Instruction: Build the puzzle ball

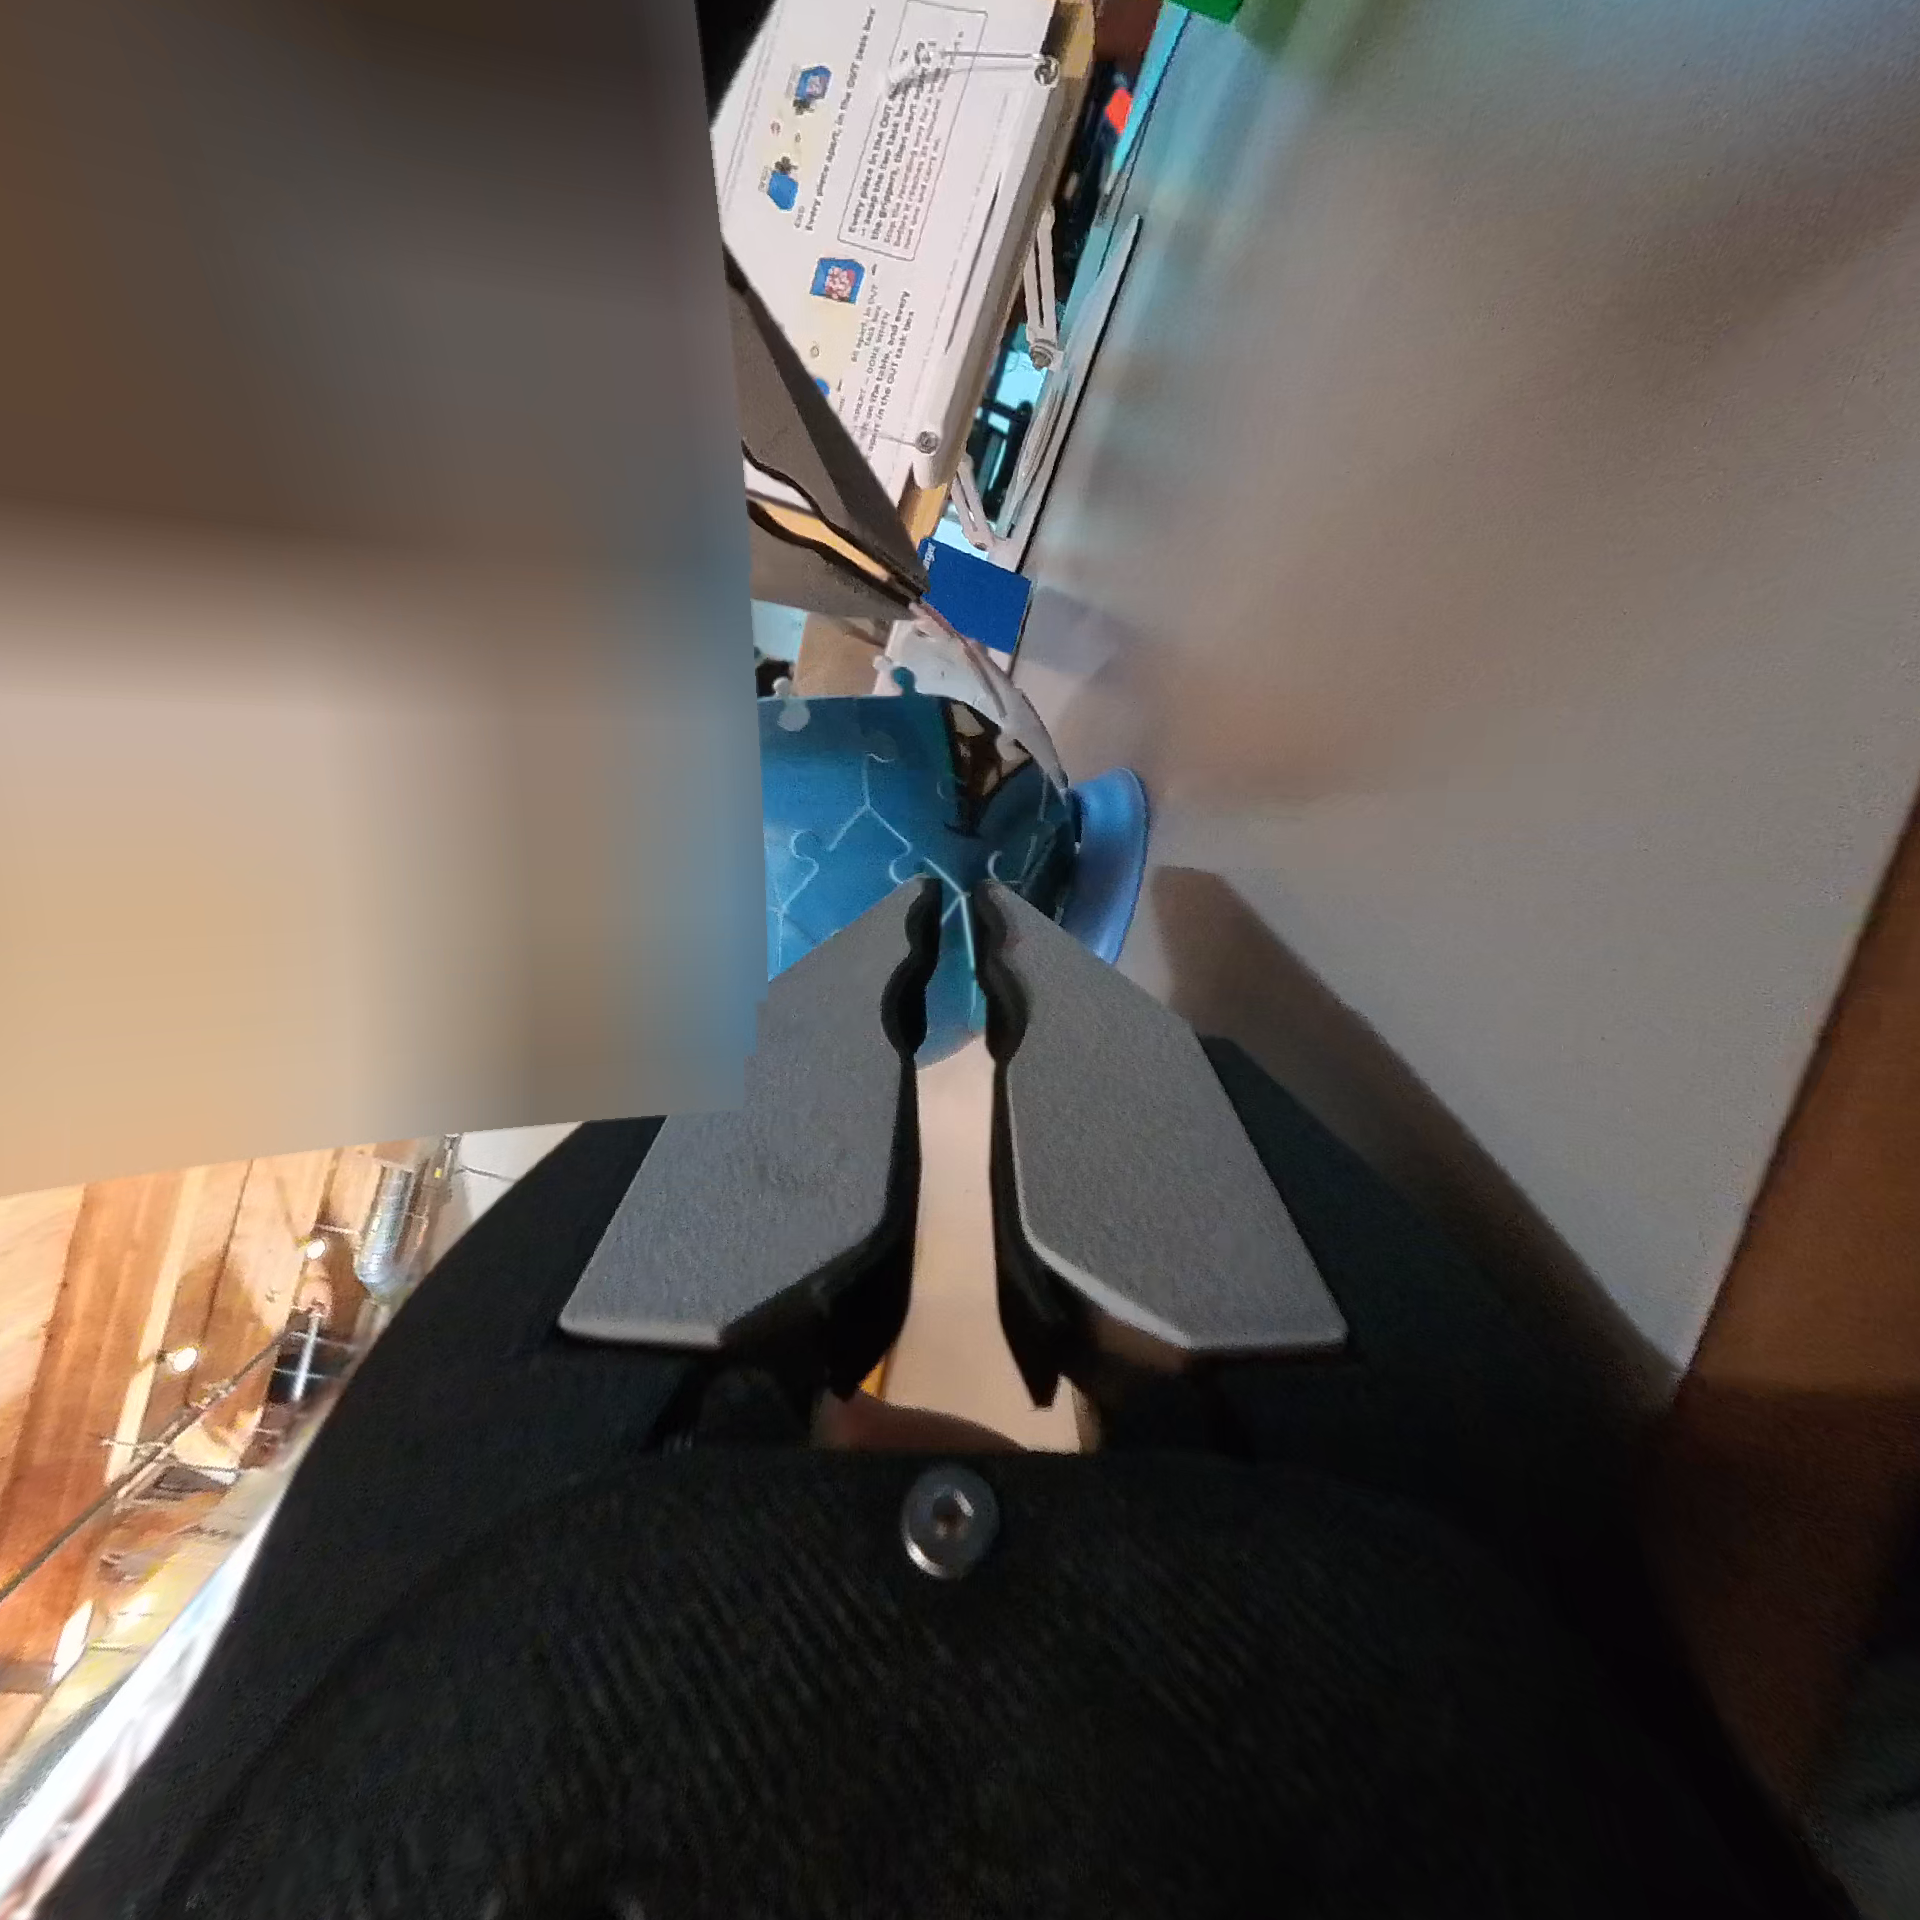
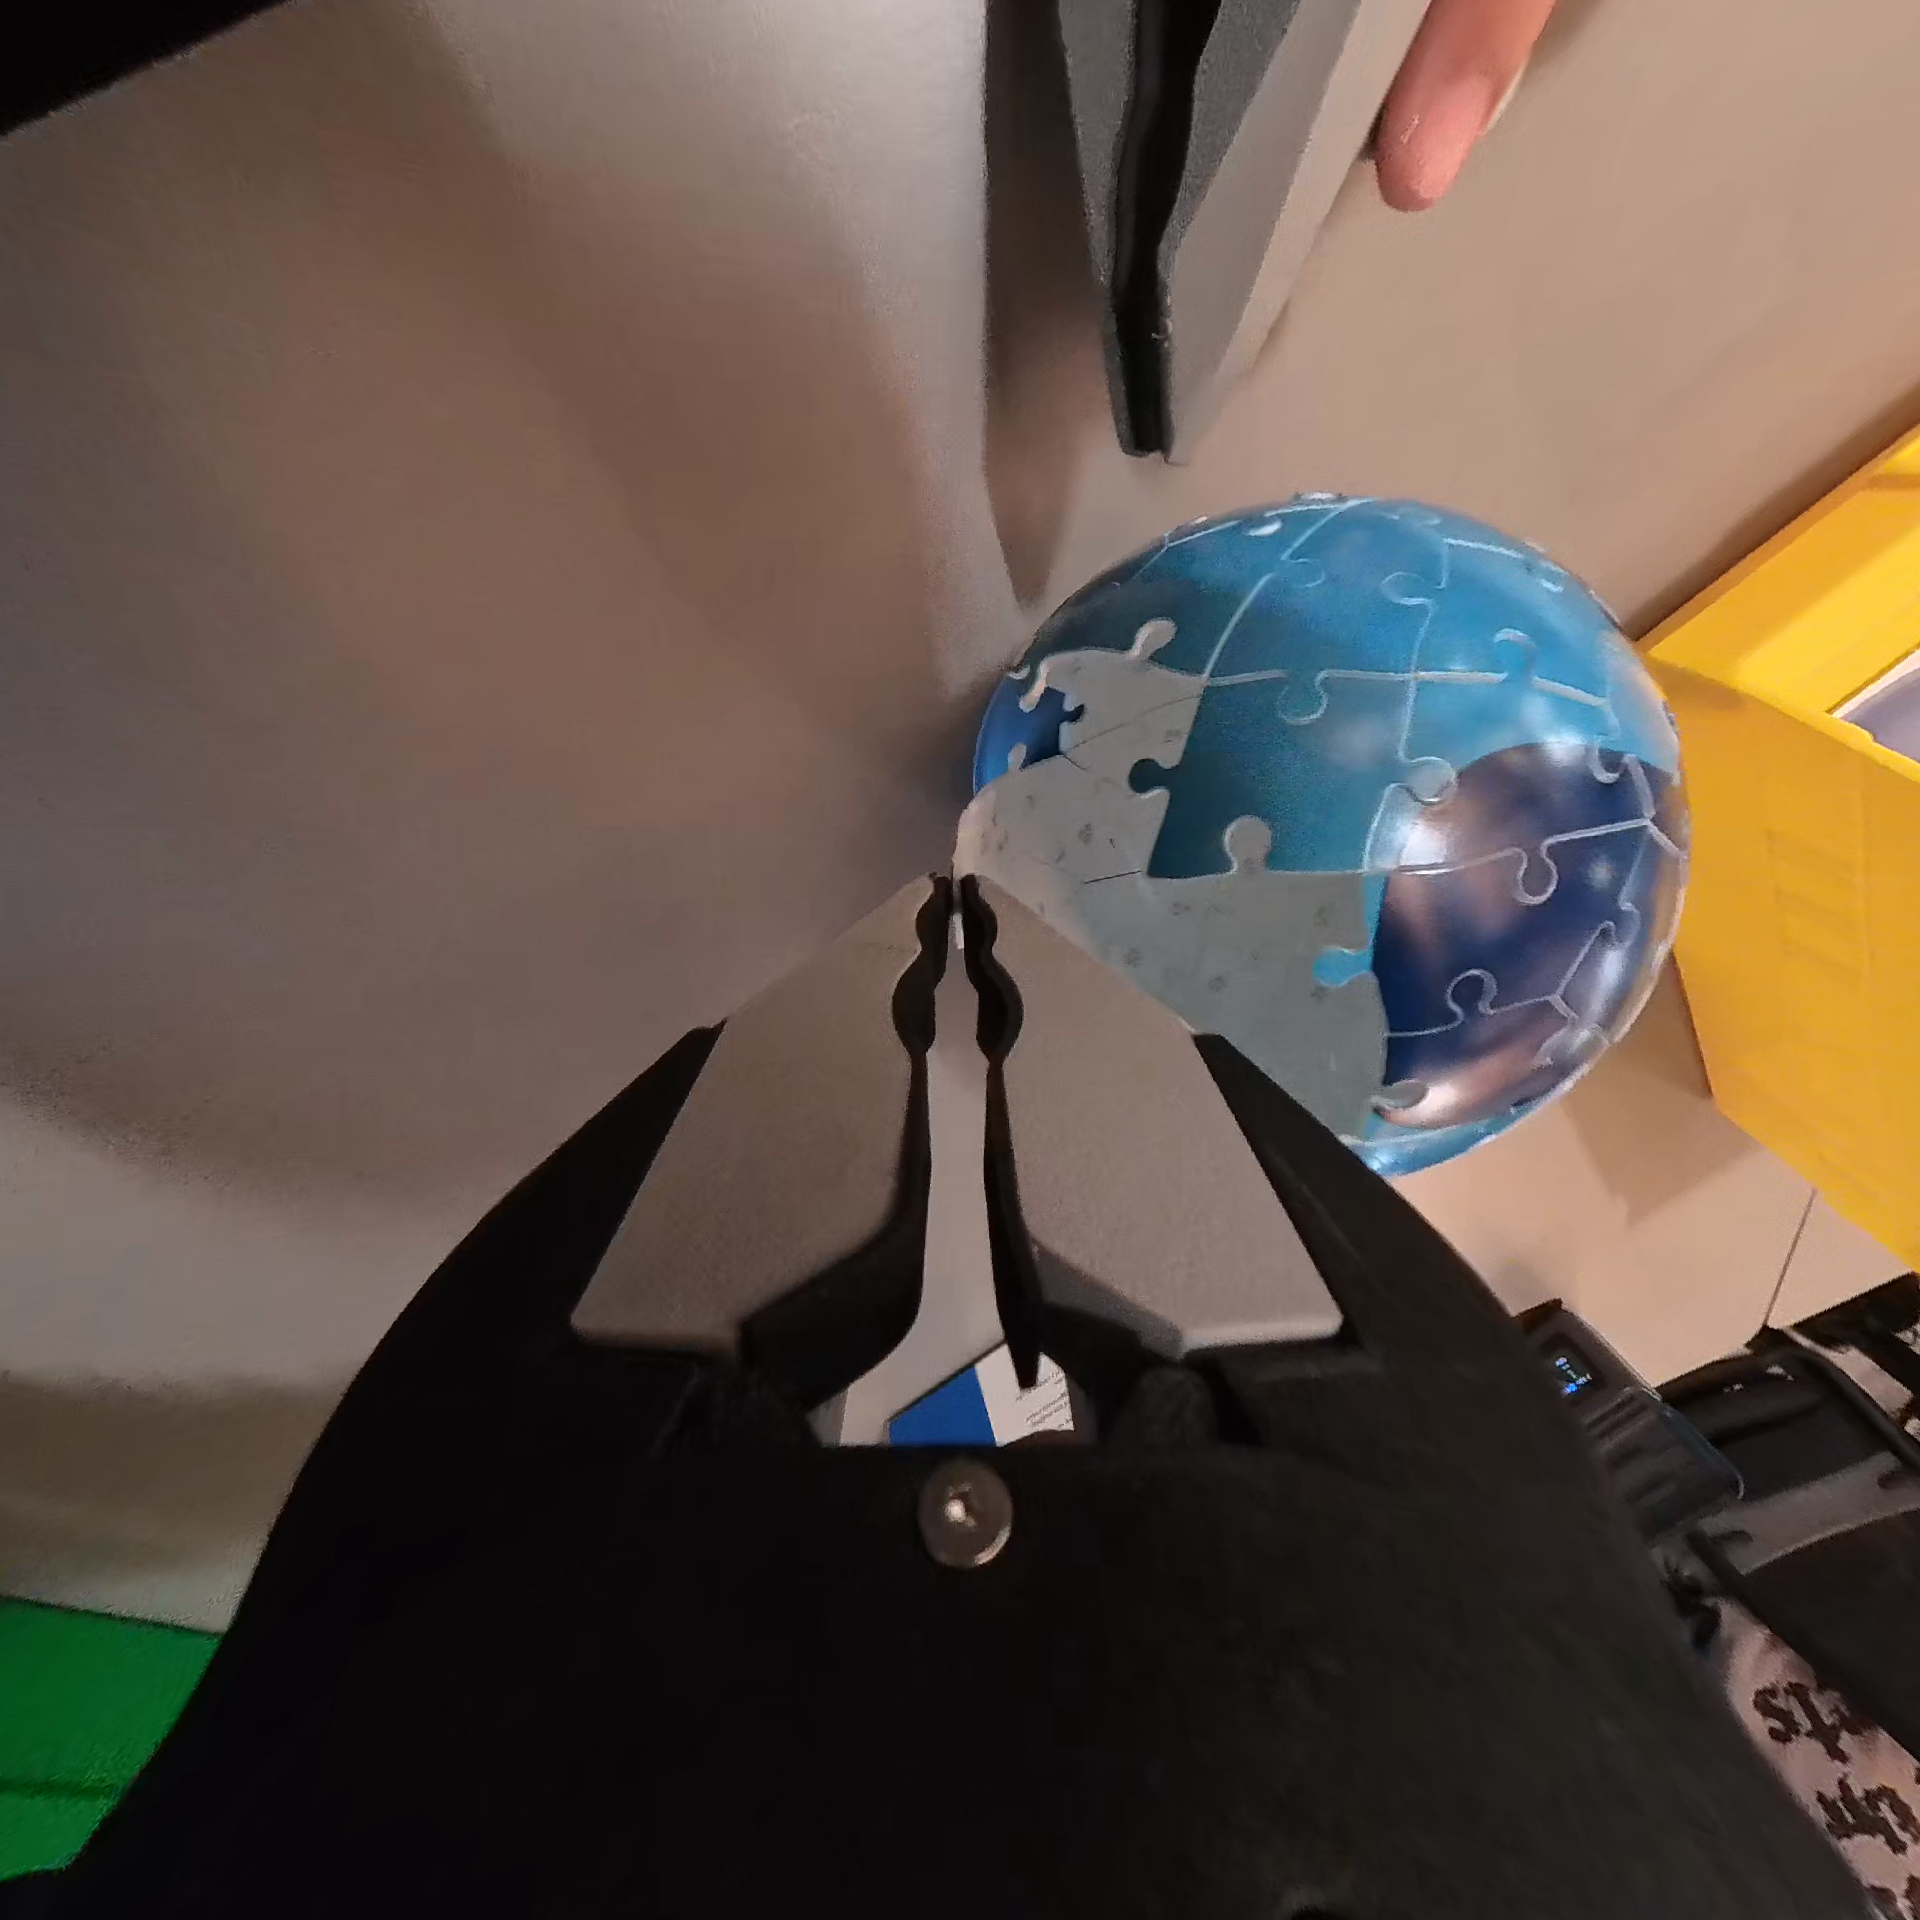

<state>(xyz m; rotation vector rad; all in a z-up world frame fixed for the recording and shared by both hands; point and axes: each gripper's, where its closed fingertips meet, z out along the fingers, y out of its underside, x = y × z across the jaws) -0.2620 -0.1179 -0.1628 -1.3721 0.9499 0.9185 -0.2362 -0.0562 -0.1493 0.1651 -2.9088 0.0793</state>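
Fitting a flap of pieces onto the part-built puzzle ball (image 2: 1340,831)

The right gripper (image 2: 956,883) is pinching the pale piece section (image 2: 1049,821) at the ball's open edge; the left gripper (image 1: 956,888) is closing nearly shut against the ball, contact unclear. Beyond, the ball is sitting on its blue stand (image 1: 1117,862) on the table (image 1: 1455,520). Next, I judge, the tabs need pressing home.

the left gripper (image 1: 958,894) pairs two flat, matte grey wedge fingers (image 1: 790,1153) with wavy black inner pads, set on a black ribbed body with a silver hex screw (image 1: 950,1538) at its centre. the right gripper (image 2: 956,888) is of the same make: pale grey tapering fingers (image 2: 1122,1164), black scalloped pads and a black body fixed with one round silver screw (image 2: 964,1511).
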